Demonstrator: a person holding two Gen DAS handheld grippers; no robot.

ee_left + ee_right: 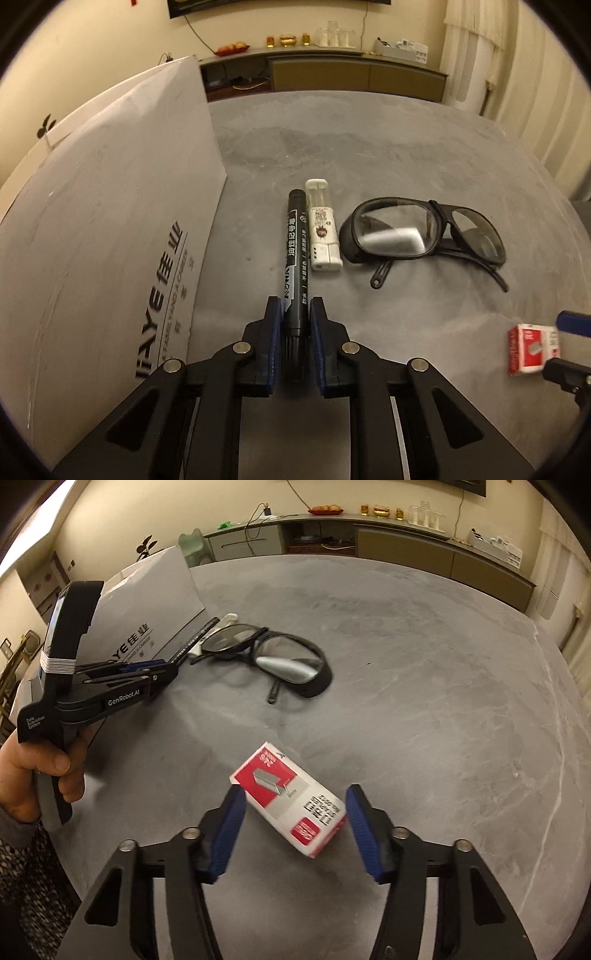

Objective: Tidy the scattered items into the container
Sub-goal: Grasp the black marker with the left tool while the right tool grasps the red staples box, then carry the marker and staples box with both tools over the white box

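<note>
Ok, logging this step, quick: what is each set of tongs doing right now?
Left tongs: closed on the black marker.
Right tongs: open around the staple box.

obstacles: white box left, glasses right | free: far table

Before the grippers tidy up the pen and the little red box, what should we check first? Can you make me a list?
1. Left hand-held gripper closed on the black marker: ok, the pads sit against both its sides.
2. Marker lifted off the table: cannot tell.
3. Right hand-held gripper open around the staple box: ok, a pad on each side, not yet squeezing.
4. Staple box straight between the pads: not ok, it lies at an angle.
5. White container near the marker: ok, it is just left of it; its opening is not visible.
6. Safety glasses and white tube out of the way: ok, beside the marker, not between the pads.
</note>
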